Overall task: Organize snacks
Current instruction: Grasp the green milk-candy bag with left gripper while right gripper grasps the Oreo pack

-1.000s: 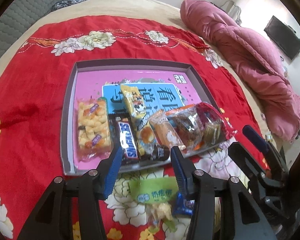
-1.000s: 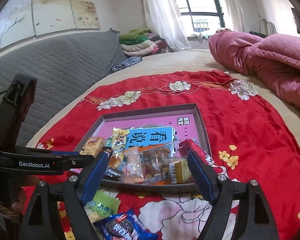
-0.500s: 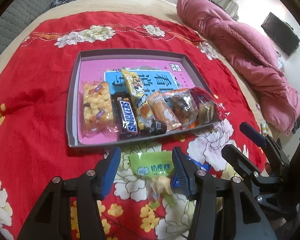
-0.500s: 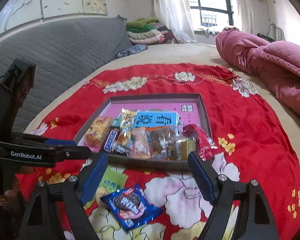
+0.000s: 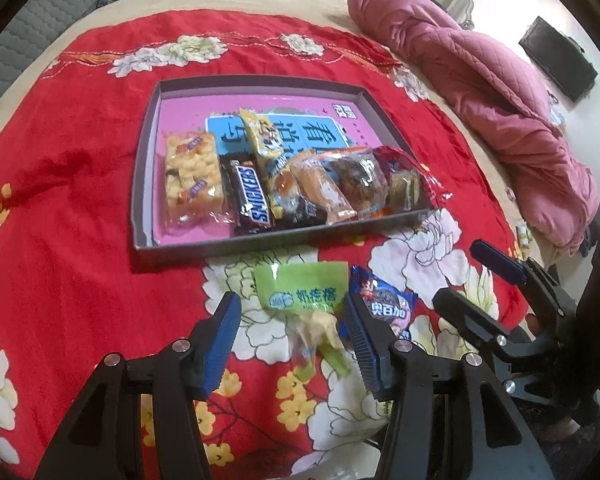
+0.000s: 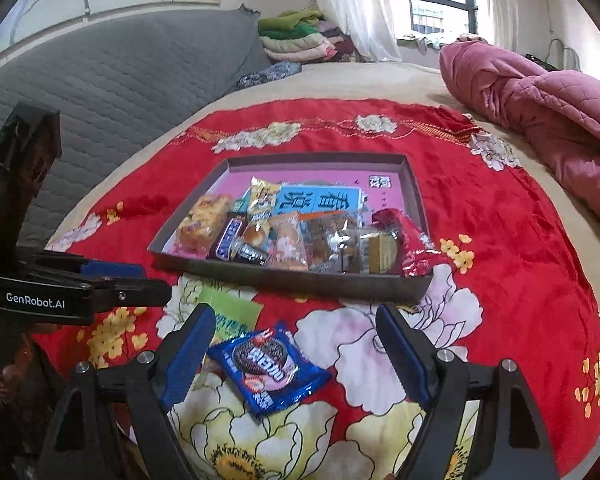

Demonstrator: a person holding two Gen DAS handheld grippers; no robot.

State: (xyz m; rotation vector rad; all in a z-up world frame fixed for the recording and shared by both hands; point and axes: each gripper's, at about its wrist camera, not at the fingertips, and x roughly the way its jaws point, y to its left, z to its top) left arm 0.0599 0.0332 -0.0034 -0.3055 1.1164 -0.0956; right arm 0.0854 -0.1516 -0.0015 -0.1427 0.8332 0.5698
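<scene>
1. The left tongs (image 5: 292, 340) stand spread over the green packet (image 5: 302, 294), which lies on the red bedspread (image 5: 60, 200) just in front of the tray (image 5: 144, 200); the pads do not press it. The right tongs (image 6: 296, 360) are spread wide over the blue Oreo packet (image 6: 270, 364), pinching nothing.
2. Risk: the two packets lie just beside each other, perhaps overlapping at one edge (hard to tell), so closing the left tongs could catch the blue wrapper too or drag it along.
3. Risk: both tongs work in the same small patch, and the right tongs show close by in the left wrist view, so the tools could knock together.
4. Risk: the wrappers are thin and slippery on soft cloth; a shallow pinch may only crease the film or push it into the bedspread.
5. Risk: the tray's near row is crowded, and the red packet (image 5: 408, 172) already hangs over its right wall, so another snack could tip something out.
6. The green packet's long axis runs from the tray toward the left tongs, with the green printed end nearest the tray. The Oreo packet lies diagonal between the right pads.
</scene>
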